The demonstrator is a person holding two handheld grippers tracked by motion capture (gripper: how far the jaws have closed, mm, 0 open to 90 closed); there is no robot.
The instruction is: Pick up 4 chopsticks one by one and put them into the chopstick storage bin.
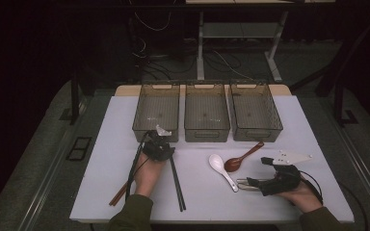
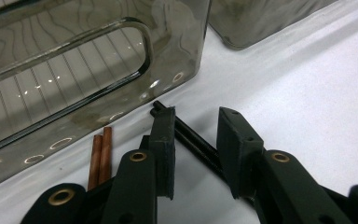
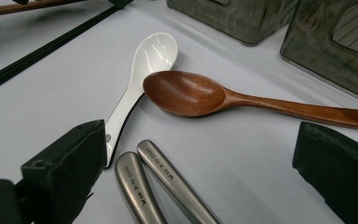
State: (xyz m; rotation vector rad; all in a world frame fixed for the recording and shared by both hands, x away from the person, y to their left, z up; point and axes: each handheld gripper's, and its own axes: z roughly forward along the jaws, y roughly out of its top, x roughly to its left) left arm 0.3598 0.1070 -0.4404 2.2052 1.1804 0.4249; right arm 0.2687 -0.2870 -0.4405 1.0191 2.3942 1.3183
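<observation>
Bins [image 1: 206,118]: we count three, all empty.
Left gripper [image 2: 196,154]: jaws narrowing around black chopsticks [image 2: 193,140], not yet pinching.
Right gripper [image 3: 200,186]: jaws wide, holding nothing.
Remaining: we judge all sorting.

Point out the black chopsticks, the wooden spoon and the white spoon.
black chopsticks [image 2: 193,140], left gripper view, shaft between the jaws
wooden spoon [image 3: 184,93], right gripper view, bowl
white spoon [image 3: 156,51], right gripper view, bowl
</observation>
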